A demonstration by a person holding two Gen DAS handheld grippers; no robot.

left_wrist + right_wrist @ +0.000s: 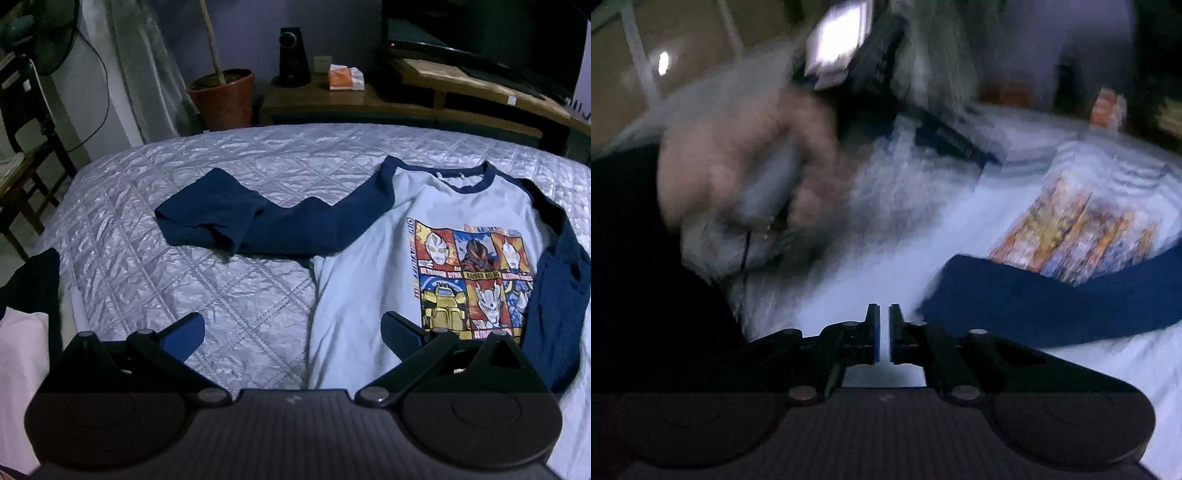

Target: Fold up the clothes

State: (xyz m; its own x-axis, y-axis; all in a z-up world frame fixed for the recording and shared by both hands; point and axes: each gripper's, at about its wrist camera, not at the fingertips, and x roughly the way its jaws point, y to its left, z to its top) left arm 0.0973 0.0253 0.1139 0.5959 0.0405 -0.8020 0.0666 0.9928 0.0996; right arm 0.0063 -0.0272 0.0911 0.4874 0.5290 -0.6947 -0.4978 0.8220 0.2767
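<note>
Shirt [369, 266] lies face up on the quilted bedspread [184, 258], collar away from me, printed panel [472, 280] showing. Its one navy sleeve [236, 221] stretches out flat to the side; the other sleeve [554, 295] is doubled back along the body. My left gripper [291, 328] hangs above the hem with its jaws wide apart, holding nothing. My right gripper [884, 332] is nearly closed, a narrow gap between the pads, empty; that view is blurred.

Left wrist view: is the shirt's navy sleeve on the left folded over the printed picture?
No. That sleeve lies stretched out on the bedspread, away from the picture.
</note>
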